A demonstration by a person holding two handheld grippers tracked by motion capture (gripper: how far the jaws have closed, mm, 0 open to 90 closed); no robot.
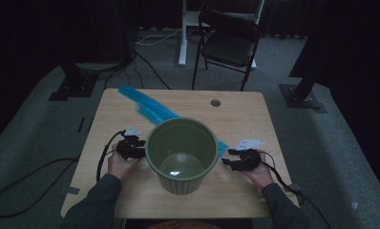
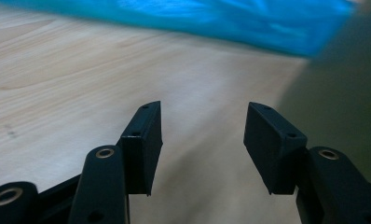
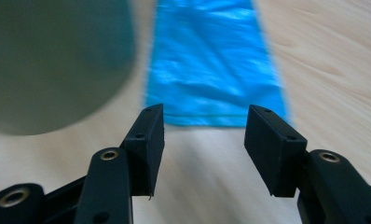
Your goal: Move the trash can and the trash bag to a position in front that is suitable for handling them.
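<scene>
1. The blue plastic bag [image 3: 214, 60] lies flat on the tabletop [image 1: 255, 119], passing behind the green bin [image 1: 182, 155], its near end straight ahead of the right hand-held gripper [image 3: 204, 149].
2. Its long axis runs away from those spread, empty jaws.
3. The left hand-held gripper [image 2: 203, 144], likewise released and empty, sits farther off.

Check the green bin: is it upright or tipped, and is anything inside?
Upright and empty. The green bin stands on its base on the table, mouth up; the high view shows its bare bottom, nothing inside.

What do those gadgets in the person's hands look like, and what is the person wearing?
Each gripper, left and right, is black with two blocky jaws, brass-coloured rivets, a grey three-cornered plate and a trailing black cable. The sleeves are dark grey-green.
</scene>
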